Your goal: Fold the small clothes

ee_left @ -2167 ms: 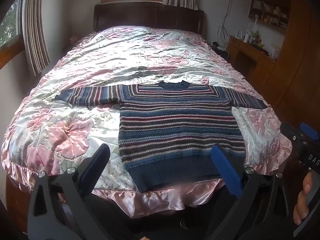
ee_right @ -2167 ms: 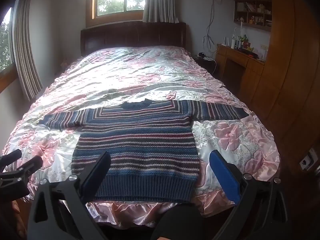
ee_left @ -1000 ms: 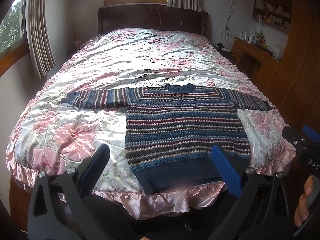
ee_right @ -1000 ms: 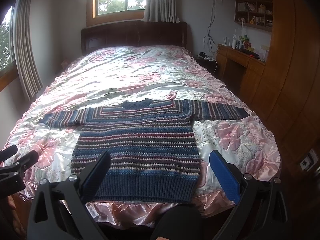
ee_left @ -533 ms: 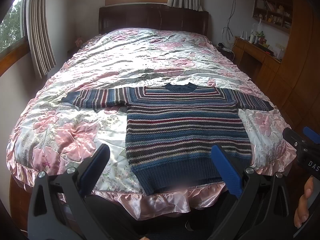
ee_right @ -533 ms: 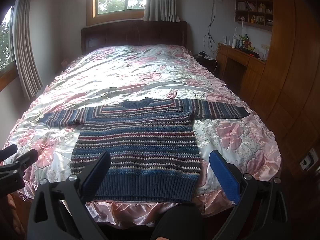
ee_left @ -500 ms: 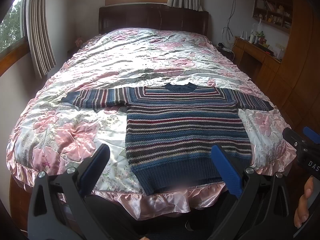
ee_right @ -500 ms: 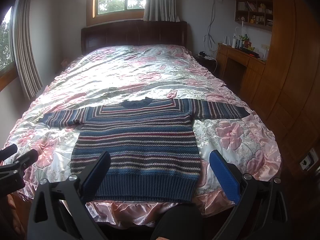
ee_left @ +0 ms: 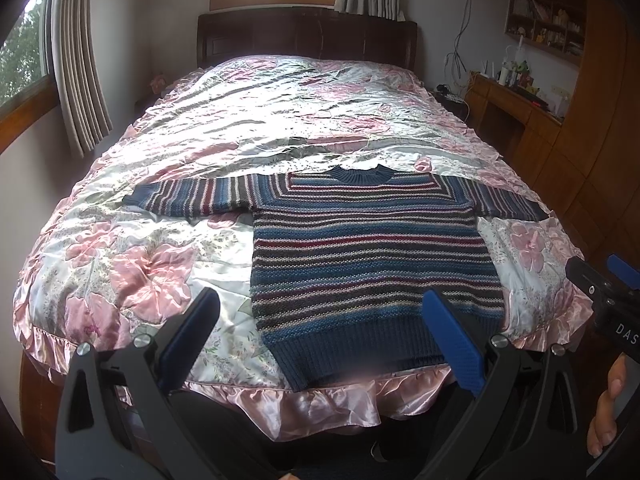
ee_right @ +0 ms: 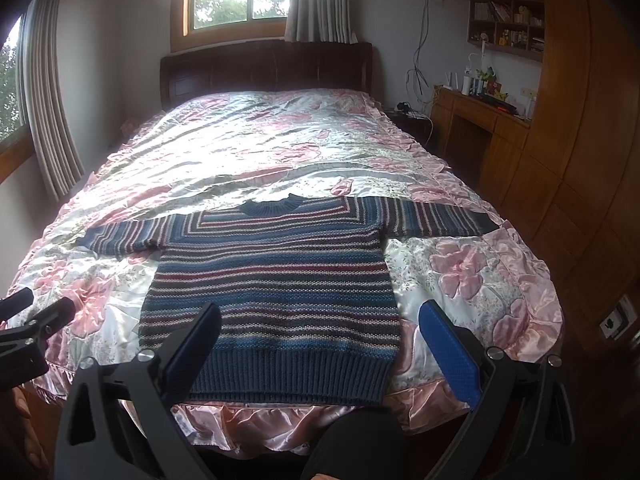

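We record a blue, maroon and cream striped knitted sweater (ee_left: 368, 264) spread flat, front up, on the pink floral satin bedspread (ee_left: 132, 264) of the bed, at 12 o'clock from both cameras. Its ribbed hem (ee_right: 288, 376) lies along the foot edge nearest us, its neck toward the dark wooden headboard (ee_left: 308, 40). One sleeve (ee_left: 192, 198) reaches toward 9 o'clock, the other sleeve (ee_right: 432, 218) toward 3 o'clock.

The left gripper (ee_left: 320, 334) hangs short of the hem, jaws spread wide and empty. The right gripper (ee_right: 320, 338) shows the same: jaws wide apart, nothing between them. Neither touches the cloth.

Judgement: no fold has been made; the step in hand is the approach for the first fold. The next move likely calls for each gripper to travel out to a cuff or a hem corner, pinch only the knit and not the slippery satin beneath, and carry it across the body.

Writing: white letters "DAS" (ee_left: 626, 330) on the right gripper's body in the left view, cut off at the frame edge. No garment label is readable.
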